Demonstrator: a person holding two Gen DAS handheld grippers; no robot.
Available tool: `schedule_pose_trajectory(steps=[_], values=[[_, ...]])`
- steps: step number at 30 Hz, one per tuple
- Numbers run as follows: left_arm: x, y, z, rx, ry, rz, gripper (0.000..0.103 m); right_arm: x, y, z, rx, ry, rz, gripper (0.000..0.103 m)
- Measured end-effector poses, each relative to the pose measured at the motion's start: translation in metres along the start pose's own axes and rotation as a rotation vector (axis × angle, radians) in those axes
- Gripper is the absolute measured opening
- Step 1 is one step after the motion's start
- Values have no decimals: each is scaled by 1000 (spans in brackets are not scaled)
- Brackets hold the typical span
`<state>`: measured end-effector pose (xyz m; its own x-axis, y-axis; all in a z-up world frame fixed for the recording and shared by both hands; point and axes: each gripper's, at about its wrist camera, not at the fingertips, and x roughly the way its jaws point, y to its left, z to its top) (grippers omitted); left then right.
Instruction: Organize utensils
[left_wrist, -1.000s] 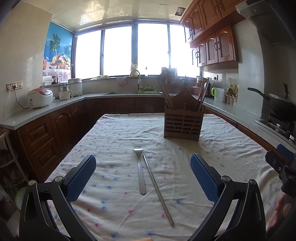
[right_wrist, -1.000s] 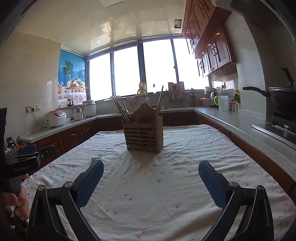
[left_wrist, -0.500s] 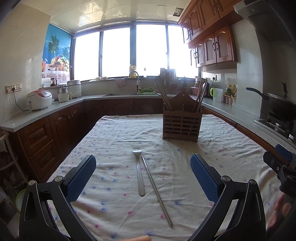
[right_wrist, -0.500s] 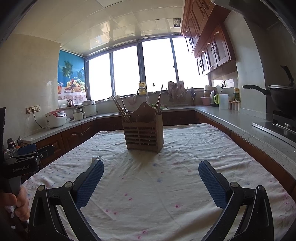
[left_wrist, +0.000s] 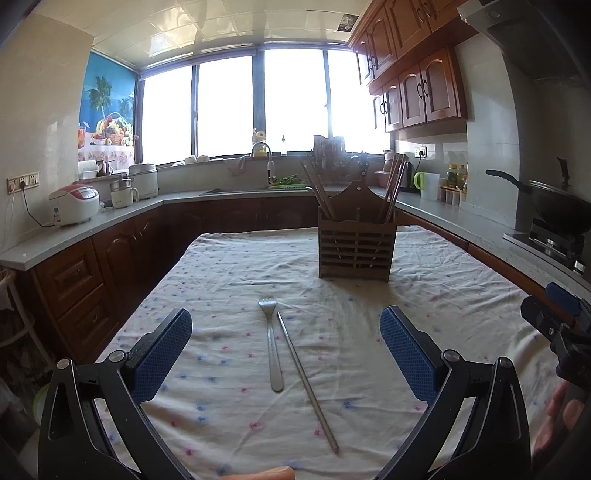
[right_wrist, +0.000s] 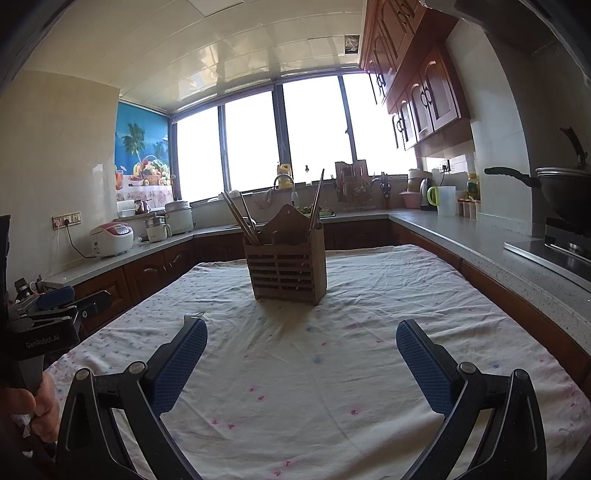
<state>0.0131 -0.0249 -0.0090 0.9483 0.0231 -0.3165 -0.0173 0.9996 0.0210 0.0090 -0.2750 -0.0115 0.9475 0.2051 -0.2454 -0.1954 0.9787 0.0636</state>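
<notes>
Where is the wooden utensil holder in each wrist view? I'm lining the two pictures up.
Left wrist: the wooden utensil holder stands right of centre, beyond the fork and metal chopstick.
Right wrist: the holder stands just left of centre, on the tablecloth.
Shared landmark: the rice cooker on the left counter.

On tablecloth (left_wrist: 229, 280): 1 fork (left_wrist: 272, 343), 1 metal chopstick (left_wrist: 307, 382), 1 wooden utensil holder (left_wrist: 356, 242). Chopsticks in holder: 2 bunches, exact qty not countable. Grippers: 2, left (left_wrist: 286, 354) and right (right_wrist: 301, 363). Counter: 1 rice cooker (left_wrist: 75, 199), 1 wok (left_wrist: 554, 206).
</notes>
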Motion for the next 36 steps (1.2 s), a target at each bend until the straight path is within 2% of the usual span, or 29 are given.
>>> schedule_pose_trajectory(steps=[36], values=[[10, -6, -1, 20, 16, -24, 103, 4, 4, 2, 11, 11, 6, 103]])
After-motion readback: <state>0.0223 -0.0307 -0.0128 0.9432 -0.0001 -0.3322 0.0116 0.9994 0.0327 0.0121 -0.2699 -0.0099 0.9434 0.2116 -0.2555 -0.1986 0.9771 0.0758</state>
